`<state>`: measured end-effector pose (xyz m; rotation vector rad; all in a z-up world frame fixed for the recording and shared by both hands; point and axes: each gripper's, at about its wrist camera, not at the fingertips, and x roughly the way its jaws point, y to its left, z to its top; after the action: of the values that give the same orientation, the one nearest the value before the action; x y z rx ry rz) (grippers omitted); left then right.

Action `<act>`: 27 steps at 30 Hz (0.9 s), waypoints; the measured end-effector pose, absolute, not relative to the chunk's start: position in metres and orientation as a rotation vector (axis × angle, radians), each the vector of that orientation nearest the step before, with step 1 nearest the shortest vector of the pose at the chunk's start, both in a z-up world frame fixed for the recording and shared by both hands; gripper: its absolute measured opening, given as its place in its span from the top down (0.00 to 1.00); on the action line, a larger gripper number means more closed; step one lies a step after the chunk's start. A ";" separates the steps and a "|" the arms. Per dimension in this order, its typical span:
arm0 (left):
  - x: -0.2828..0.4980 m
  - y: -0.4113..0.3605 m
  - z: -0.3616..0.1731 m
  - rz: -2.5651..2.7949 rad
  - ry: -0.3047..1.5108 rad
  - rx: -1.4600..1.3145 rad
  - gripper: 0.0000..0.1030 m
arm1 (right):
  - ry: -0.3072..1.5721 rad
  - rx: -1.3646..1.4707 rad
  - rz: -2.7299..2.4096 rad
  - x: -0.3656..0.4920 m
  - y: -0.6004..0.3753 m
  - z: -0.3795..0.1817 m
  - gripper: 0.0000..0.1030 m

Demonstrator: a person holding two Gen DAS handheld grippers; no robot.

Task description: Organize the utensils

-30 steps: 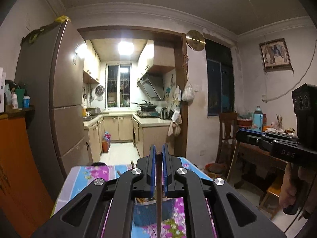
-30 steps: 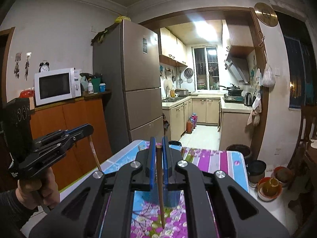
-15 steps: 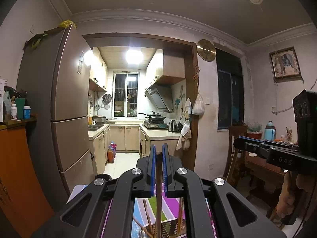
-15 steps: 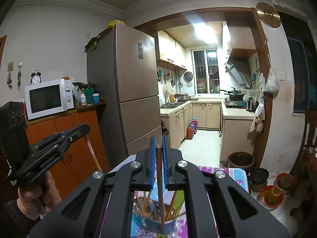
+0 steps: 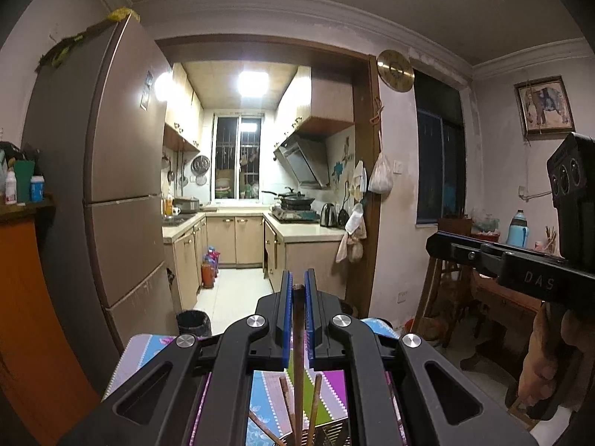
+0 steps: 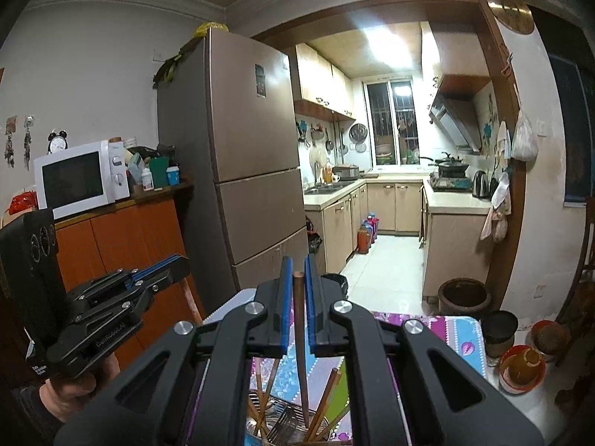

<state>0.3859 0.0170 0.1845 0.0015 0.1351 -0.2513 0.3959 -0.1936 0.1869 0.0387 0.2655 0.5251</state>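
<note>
L wrist view: left hand-held gripper (image 5: 296,290) is clamped on a brown chopstick (image 5: 298,356), blue pads tight vs. its upper end. Stick's long axis runs near vertical, blunt end up betw. the pads, lower end pointing down into a metal utensil holder (image 5: 327,433) at the bottom edge. Other chopsticks (image 5: 315,405) already lean in that holder. Whether the held tip is inside the rim or just above it: can't tell, frame cuts off. Holder sits on the counter w/ a floral cloth (image 5: 267,405). Right hand-held gripper shows side-on at the right, held level, near.

R wrist view: right hand-held gripper (image 6: 296,277) also pinches its own chopstick (image 6: 301,345), closed on the thick end. Axis near vertical w/ a slight lean, tapered tip down, and the tip looks to be inside the holder (image 6: 288,427), among the leaning sticks (image 6: 327,397) and what looks like a fork. Left unit is at the left w/ its stick hanging down below it.

Step in hand, my read: dropping chopsticks into the holder, both at the insert stage, task partly done. Next move calls for lowering each stick straight down along its axis, keeping tips clear of the crossed sticks, then letting go only once the tip is well below the rim, else it may tip out onto the counter.
</note>
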 end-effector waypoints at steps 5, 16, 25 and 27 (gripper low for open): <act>0.400 0.018 0.170 -0.249 0.177 0.004 0.93 | 0.298 0.043 0.534 0.406 -0.188 0.173 0.95; 0.425 0.021 0.155 -0.235 0.253 0.004 0.89 | 0.374 0.046 0.520 0.425 -0.179 0.151 0.91; 0.428 0.034 0.153 -0.195 0.246 -0.025 0.58 | 0.337 0.072 0.490 0.419 -0.192 0.152 0.52; 0.427 0.036 0.153 -0.188 0.242 -0.028 0.53 | 0.326 0.066 0.485 0.416 -0.194 0.152 0.48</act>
<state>0.4275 0.0357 0.1530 -0.0277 0.2419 -0.1878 0.4160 -0.1943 0.1525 0.0659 0.3261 0.4851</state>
